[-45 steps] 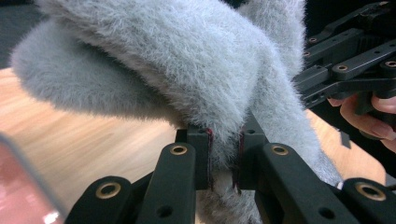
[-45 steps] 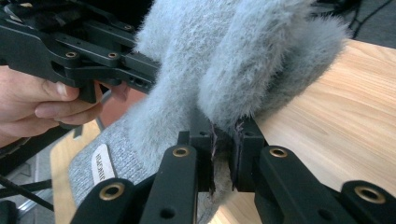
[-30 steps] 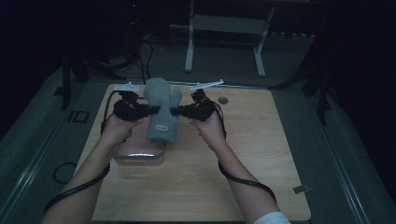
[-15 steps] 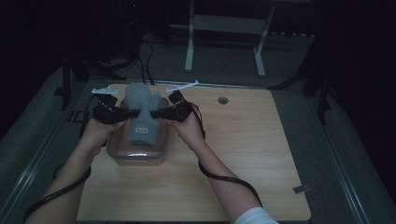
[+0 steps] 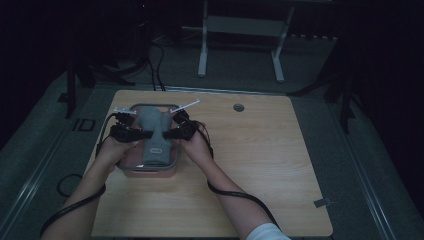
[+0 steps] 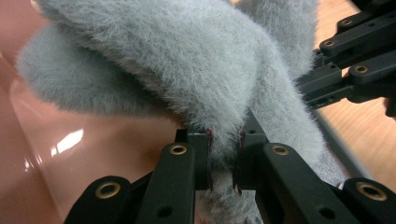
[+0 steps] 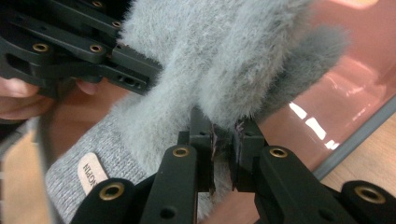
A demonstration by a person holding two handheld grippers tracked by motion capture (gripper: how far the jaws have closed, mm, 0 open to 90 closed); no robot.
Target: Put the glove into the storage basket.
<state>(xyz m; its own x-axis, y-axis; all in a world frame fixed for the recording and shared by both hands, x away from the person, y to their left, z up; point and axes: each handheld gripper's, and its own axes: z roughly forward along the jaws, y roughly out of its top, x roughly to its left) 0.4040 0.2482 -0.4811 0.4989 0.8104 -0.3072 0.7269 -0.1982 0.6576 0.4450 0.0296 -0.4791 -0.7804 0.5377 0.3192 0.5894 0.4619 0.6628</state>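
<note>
The left gripper (image 6: 223,158) and right gripper (image 7: 223,154) each pinch a fold of the grey fluffy garment (image 5: 152,135) — jaws nearly closed on its fur. It hangs between them over the pink bin (image 5: 131,170), its lower end with a small label lying inside. Beyond lies the wooden table (image 5: 260,150). It looks light and limp — best held by its edges, as here
</note>
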